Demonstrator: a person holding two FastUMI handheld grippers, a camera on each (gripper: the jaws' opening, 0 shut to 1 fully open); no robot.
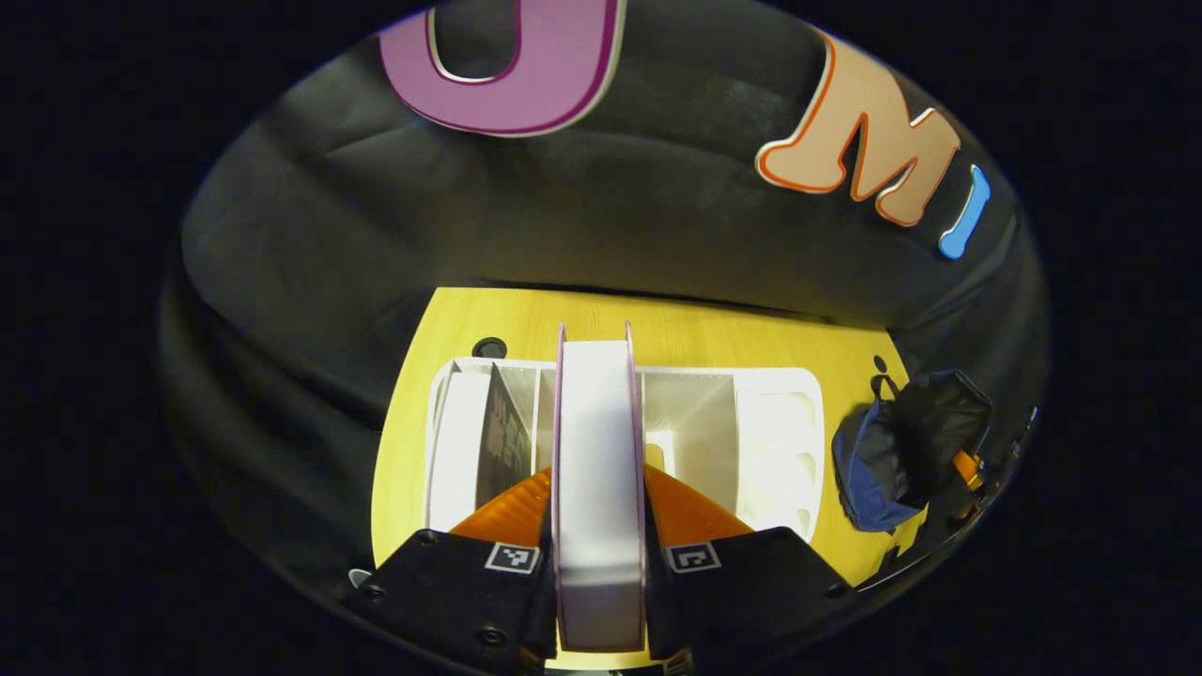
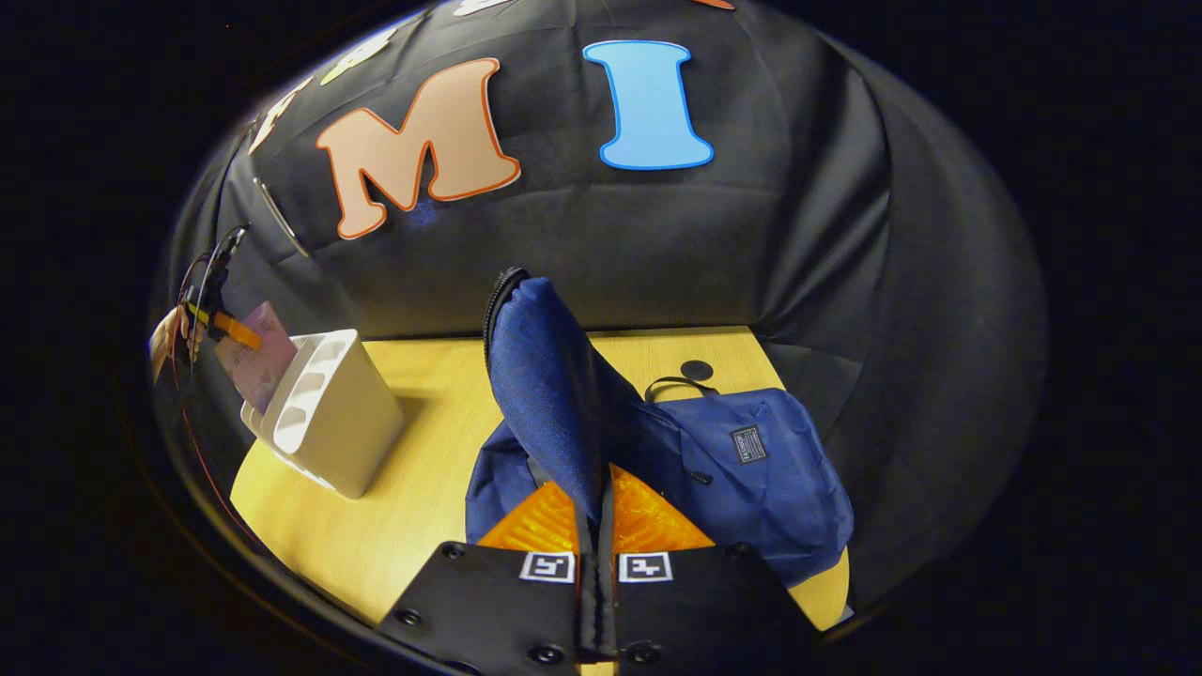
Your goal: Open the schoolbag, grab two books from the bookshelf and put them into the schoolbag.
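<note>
My left gripper (image 1: 597, 474) is shut on a book (image 1: 598, 422) with a pink cover and white page edges, held upright over the white bookshelf (image 1: 779, 441). A dark book (image 1: 502, 437) leans in a left slot of the shelf. The blue schoolbag (image 1: 892, 460) lies at the table's right end. In the right gripper view, my right gripper (image 2: 594, 498) is shut on the schoolbag's zippered flap (image 2: 545, 385) and holds it raised above the bag's body (image 2: 751, 469). The pink book (image 2: 258, 361) shows above the bookshelf (image 2: 338, 422), with the other gripper (image 2: 202, 319) behind it.
The yellow wooden table (image 2: 413, 507) has a bare stretch between bookshelf and bag. A round cable hole (image 1: 489, 347) sits behind the shelf and another (image 2: 696, 369) behind the bag. The black cloth wall rises close behind the table's far edge.
</note>
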